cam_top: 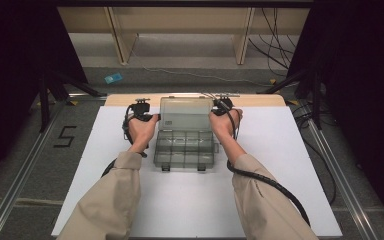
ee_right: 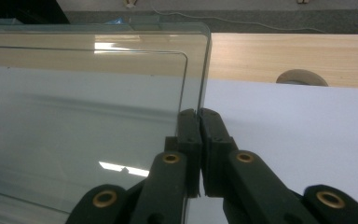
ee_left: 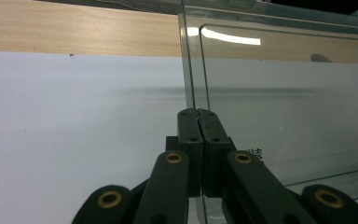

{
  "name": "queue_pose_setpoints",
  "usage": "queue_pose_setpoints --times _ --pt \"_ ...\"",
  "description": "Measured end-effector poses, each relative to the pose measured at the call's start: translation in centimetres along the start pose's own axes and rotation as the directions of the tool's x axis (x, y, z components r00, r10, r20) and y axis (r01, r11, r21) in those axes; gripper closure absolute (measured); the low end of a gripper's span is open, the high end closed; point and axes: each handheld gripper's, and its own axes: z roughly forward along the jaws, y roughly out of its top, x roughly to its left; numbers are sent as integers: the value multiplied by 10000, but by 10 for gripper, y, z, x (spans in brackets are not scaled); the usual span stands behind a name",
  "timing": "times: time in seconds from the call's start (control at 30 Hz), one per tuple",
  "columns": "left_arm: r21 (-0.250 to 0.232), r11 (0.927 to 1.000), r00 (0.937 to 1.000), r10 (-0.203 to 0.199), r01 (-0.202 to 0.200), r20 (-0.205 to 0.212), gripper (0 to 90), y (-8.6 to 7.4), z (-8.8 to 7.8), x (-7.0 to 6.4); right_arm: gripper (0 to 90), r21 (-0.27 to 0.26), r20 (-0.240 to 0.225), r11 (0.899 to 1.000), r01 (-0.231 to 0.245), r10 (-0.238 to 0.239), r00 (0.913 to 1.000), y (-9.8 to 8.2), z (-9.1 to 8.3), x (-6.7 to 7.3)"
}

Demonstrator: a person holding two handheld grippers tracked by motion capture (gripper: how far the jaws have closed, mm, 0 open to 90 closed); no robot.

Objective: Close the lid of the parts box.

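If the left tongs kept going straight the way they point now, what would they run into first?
Probably nothing soon: the left tongs, shut on the clear lid edge, point along it over the white sheet toward the wooden table edge. Depth is unclear.

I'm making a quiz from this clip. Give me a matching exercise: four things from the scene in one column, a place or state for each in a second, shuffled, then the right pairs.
Things:
1. lid
2. left tool
3. right tool
4. compartment tray

States:
A. shut on the lid's right edge
B. lying flat on the white sheet
C. raised, see-through
D. shut on the lid's left edge

Pairs: 1-C, 2-D, 3-A, 4-B
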Motion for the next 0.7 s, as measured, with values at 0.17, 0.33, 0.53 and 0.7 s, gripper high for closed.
queue_pose_setpoints --times 0.17,0.33,0.53,0.7 --pt "38 9999 9999 143 -144 24 880 0 0 -1 889 -154 101 9992 373 -371 9993 -3 -2 -1" --pt "-145 9983 9984 562 -561 96 849 3 1 -2 890 -368 91 9993 -8 12 10000 -4 -4 1" --pt "-522 9960 9974 722 -725 -91 757 15 -1 -2 891 -587 148 9983 -48 56 9999 -4 -9 6" --pt "-565 9953 9967 772 -785 -234 750 28 -3 -1 892 -803 88 9963 290 -284 9996 -4 -13 6"
